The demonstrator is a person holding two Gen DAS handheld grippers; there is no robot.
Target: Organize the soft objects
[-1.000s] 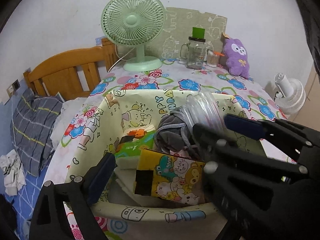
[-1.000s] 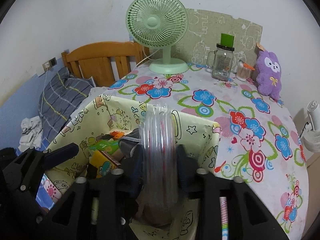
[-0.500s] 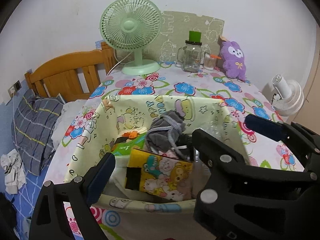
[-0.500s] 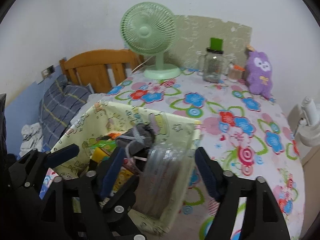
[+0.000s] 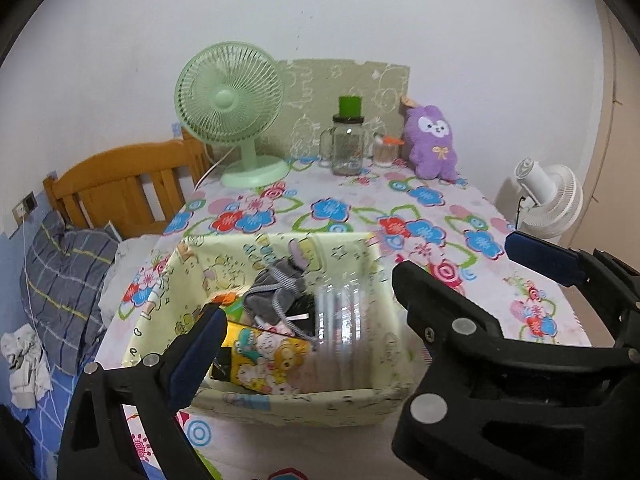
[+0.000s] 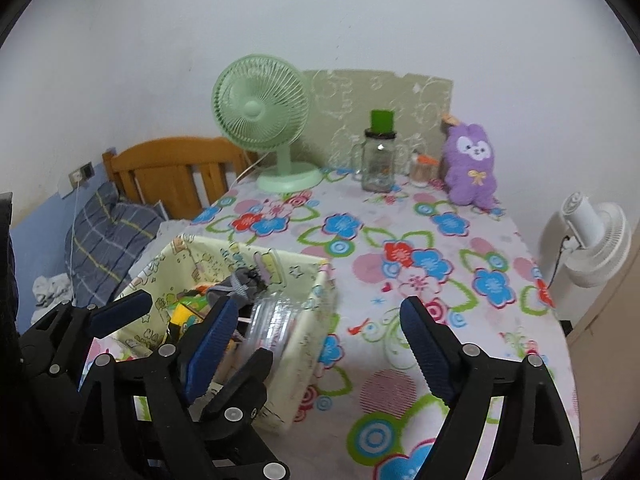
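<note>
At the near edge of the flowered surface (image 6: pixel 420 264), the right gripper (image 6: pixel 316 344) has let go of the stack of clear plastic cups (image 6: pixel 272 330): a second ago its pads were clamped on that stack above the bin, and its jaws have just been opening, so that now they stand wide apart with nothing between them and the stack lies inside the yellow cartoon-print bin (image 5: pixel 372 400), leaning against its right-hand wall. Both grippers have also drawn back and up, so the bin looks smaller and lower in each view than before. That placement reads as finished, and the hands look free for the next item. The left gripper (image 5: pixel 304 300) is likewise spread wide and holds nothing; its two fingers frame the bin from the near side. Inside the bin, from left to right, sit a green packet with an orange tab (image 5: pixel 230 306), a grey drawstring pouch (image 5: pixel 276 292) bunched toward the back, a yellow pouch printed with cartoon animals (image 5: pixel 264 360) at the front, and the cups. Still out on the surface, well apart from the bin by the far wall, stands a purple plush toy (image 6: pixel 472 164), seemingly the most obvious soft thing left to gather.
</note>
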